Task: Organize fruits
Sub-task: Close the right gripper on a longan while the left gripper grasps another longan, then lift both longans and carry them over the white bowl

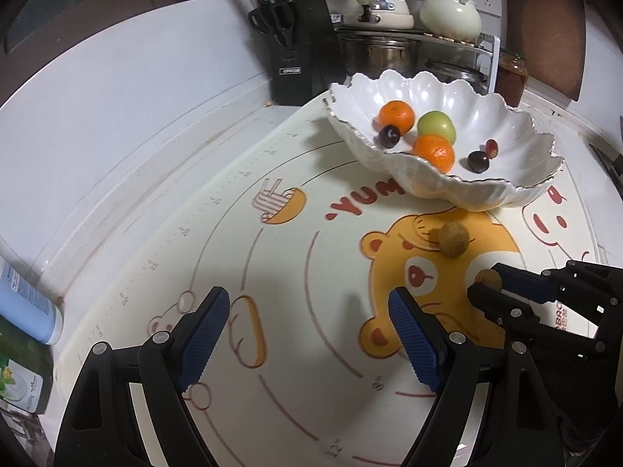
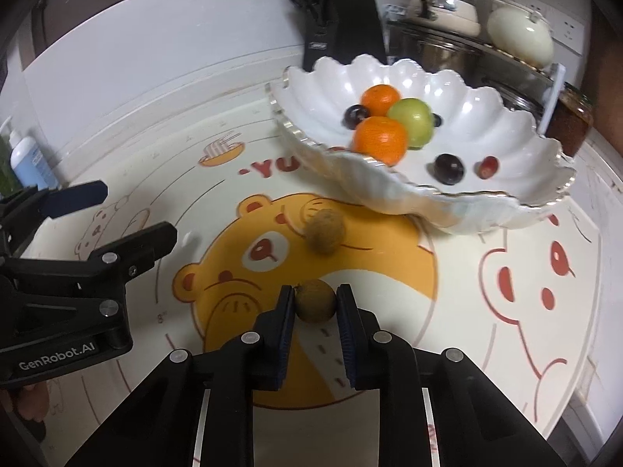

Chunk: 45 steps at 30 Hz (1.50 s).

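Brown and rough-skinned, a small round longan point(image 2: 315, 301) sits pinched between the blue-padded fingers of the right tongs point(image 2: 314, 303), low over the orange bear print of the cream silicone mat point(image 2: 163, 179) that covers the desk point(image 1: 128, 124); in the left wrist view the same fruit point(image 1: 490, 278) shows at the tip of the right tongs point(image 1: 491, 281), at the right edge of the frame. A second longan point(image 2: 324, 231) lies loose on the mat just beyond the held one, near the front rim of the bowl and apart from both tongs; the left view places it point(image 1: 453, 239) on the bear's head. The left tongs point(image 1: 307, 334) are spread wide with nothing between the pads, hovering over the mat to the left of the right tongs; from the right wrist view they point(image 2: 136, 214) enter from the left edge, likewise parted. Behind the loose longan stands a white scalloped bowl point(image 1: 506, 124) with a gilt rim, holding two oranges point(image 1: 396, 116) point(image 1: 434, 150), one green fruit point(image 1: 437, 126) between and behind them, two dark grapes point(image 1: 389, 135) point(image 1: 478, 161) and a smaller red grape point(image 1: 491, 147). Farther back, against the white wall, are a black knife block point(image 1: 300, 54) with scissors, a rack carrying steel pots point(image 1: 377, 54) and a cream kettle point(image 1: 451, 13), and a jar point(image 1: 511, 78) with dark red contents. A blue-and-white bottle point(image 1: 23, 303) lies at the far left edge of the desk.
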### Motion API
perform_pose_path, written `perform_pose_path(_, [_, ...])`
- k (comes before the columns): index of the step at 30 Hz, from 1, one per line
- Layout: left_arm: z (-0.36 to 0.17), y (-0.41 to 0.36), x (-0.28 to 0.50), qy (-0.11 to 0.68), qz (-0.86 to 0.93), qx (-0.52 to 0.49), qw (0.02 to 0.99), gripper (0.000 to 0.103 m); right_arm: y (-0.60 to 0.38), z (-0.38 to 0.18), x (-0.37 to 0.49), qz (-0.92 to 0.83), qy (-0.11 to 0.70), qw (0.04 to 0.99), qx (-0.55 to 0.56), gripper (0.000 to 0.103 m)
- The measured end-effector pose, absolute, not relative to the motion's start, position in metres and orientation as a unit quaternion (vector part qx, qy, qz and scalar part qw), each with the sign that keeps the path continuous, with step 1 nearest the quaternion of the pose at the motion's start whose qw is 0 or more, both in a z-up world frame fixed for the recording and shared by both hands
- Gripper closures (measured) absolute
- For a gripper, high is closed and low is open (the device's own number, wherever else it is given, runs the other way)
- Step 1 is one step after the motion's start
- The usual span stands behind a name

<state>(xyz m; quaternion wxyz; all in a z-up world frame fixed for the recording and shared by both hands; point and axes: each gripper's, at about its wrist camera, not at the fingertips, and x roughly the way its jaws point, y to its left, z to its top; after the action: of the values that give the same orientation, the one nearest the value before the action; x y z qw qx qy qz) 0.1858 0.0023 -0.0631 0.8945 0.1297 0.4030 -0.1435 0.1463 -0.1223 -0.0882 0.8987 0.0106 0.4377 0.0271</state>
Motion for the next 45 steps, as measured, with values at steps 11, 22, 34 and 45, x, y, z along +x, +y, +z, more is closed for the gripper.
perform_pose_path(11, [-0.072, -0.052, 0.193, 0.414, -0.201, 0.132, 0.878, 0.031, -0.178, -0.074, 0.142, -0.043, 0.426, 0.903, 0.039, 0.08])
perform_pose_path(22, [-0.082, -0.089, 0.205, 0.417, -0.235, 0.141, 0.867, 0.044, -0.212, -0.078, 0.142, -0.063, 0.427, 0.9, 0.064, 0.08])
perform_pose_path(34, [-0.092, -0.105, 0.207, 0.421, -0.251, 0.156, 0.857, 0.077, -0.223, -0.084, 0.143, -0.066, 0.431, 0.897, 0.077, 0.08])
perform_pose_path(45, [-0.083, -0.1, 0.2, 0.418, -0.242, 0.151, 0.863, 0.078, -0.223, -0.076, 0.139, -0.064, 0.423, 0.901, 0.078, 0.08])
